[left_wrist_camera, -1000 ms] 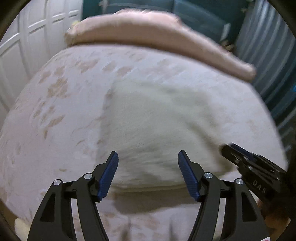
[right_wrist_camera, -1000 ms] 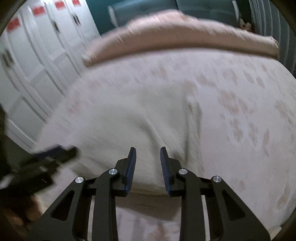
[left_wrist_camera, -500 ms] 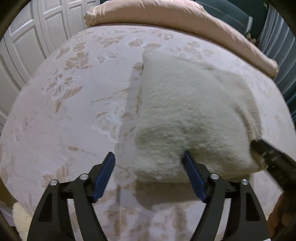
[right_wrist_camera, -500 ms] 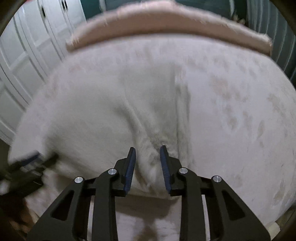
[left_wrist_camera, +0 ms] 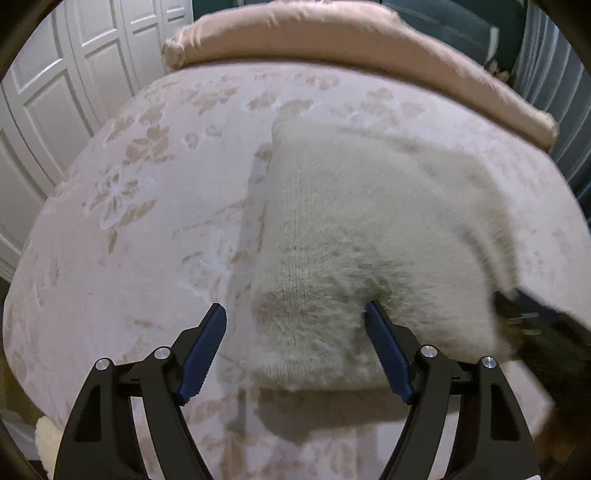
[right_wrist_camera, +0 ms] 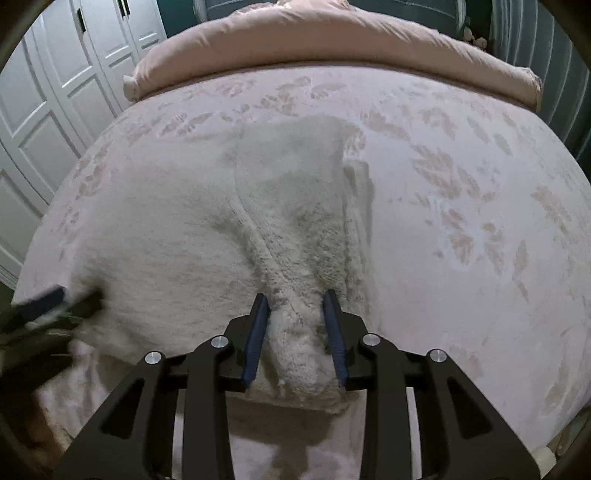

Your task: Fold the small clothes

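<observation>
A white fuzzy knit garment (left_wrist_camera: 351, 221) lies spread on the bed, also seen in the right wrist view (right_wrist_camera: 166, 240). My left gripper (left_wrist_camera: 293, 306) stands open and wide over its near left corner; the fabric lies between the fingers and only brushes the right pad. My right gripper (right_wrist_camera: 294, 294) has a bunched ridge of the garment's near right edge between its pads, touching both, and its jaws are opening. Each gripper shows blurred at the other view's edge: the right gripper (left_wrist_camera: 535, 325), the left gripper (right_wrist_camera: 48, 299).
The bed cover (left_wrist_camera: 147, 240) is pale pink with a leaf pattern. A rolled pink duvet (right_wrist_camera: 332, 33) lies across the far end. White panelled doors (left_wrist_camera: 55, 92) stand to the left, grey-blue curtains (left_wrist_camera: 546, 74) to the right. The bed's near edge runs just under the grippers.
The garment has come down and settled on the bed. My left gripper has widened and sunk to the near left corner. The right jaws have parted slightly around the bunched fabric.
</observation>
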